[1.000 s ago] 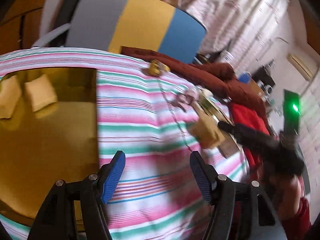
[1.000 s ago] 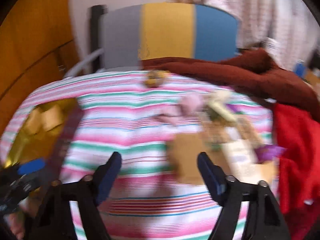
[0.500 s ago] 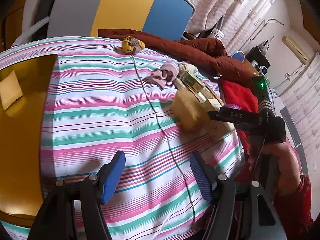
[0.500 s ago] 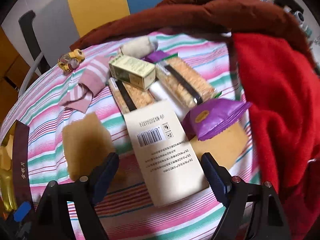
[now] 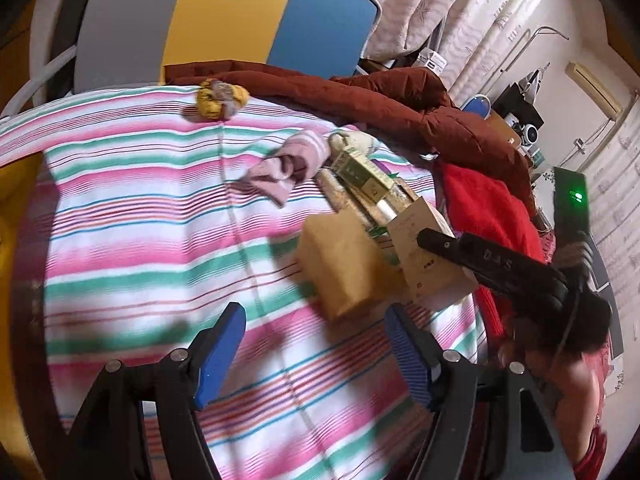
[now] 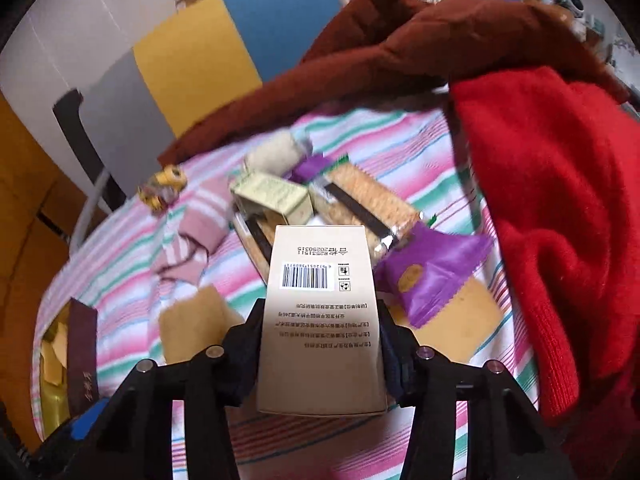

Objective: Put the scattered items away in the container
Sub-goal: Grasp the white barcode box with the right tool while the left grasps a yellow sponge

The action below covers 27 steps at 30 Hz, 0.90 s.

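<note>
My right gripper (image 6: 320,320) is shut on a tan box with a barcode (image 6: 316,300), holding it by its long sides; the box also shows in the left wrist view (image 5: 432,260). My left gripper (image 5: 316,344) is open and empty above the striped cloth, just short of a brown paper packet (image 5: 340,264). Beyond lie a green box (image 6: 272,196), cracker packs (image 6: 368,200), a purple pouch (image 6: 432,276), a pink striped sock (image 5: 288,164) and a yellow bundle (image 5: 220,96). The gold container (image 6: 56,360) is at the far left.
A dark red jacket (image 5: 380,100) and a red sweater (image 6: 560,220) lie along the cloth's far and right sides. A grey, yellow and blue chair back (image 5: 224,20) stands behind the table. A dark brown lid edge (image 6: 82,356) borders the container.
My right gripper has closed on the tan barcode box, which was lying free between its open jaws. My left gripper has swung right, away from the gold container toward the brown packet.
</note>
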Available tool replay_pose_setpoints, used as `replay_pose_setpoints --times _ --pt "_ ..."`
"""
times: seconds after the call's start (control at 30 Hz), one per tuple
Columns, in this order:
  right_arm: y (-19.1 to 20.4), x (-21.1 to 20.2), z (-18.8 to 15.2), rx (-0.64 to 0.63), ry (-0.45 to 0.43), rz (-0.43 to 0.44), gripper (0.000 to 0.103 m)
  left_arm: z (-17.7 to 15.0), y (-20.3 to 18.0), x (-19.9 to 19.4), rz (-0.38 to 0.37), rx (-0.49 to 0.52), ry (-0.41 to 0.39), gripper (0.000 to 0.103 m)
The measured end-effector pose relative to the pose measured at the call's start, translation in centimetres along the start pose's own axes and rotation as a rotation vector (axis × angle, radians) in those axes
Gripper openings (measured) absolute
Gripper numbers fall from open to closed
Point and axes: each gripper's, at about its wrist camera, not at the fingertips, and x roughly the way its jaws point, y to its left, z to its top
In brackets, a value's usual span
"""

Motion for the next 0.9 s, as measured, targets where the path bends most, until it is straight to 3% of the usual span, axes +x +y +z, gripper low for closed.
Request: replay_pose_setpoints --times 0.37,0.53,0.77,0.9 --pt "-1.4 -2.2 0.9 0.094 -0.155 0.006 0.05 2.6 -3.2 6.0 0.013 0.045 0.089 0.073" --pt "-1.2 -2.0 1.2 0.084 -0.153 0.0 0.05 2.7 -3.9 8.4 0.093 0.108 0.103 0.072" --pt "-0.2 -1.1 1.1 0.023 -0.121 -0.011 0.05 1.1 -2.2 7.3 0.018 0.127 0.046 0.057" --pt "0.0 -1.0 1.0 0.015 -0.122 0.042 0.05 0.4 -1.5 5.9 0.004 0.113 0.021 0.055"
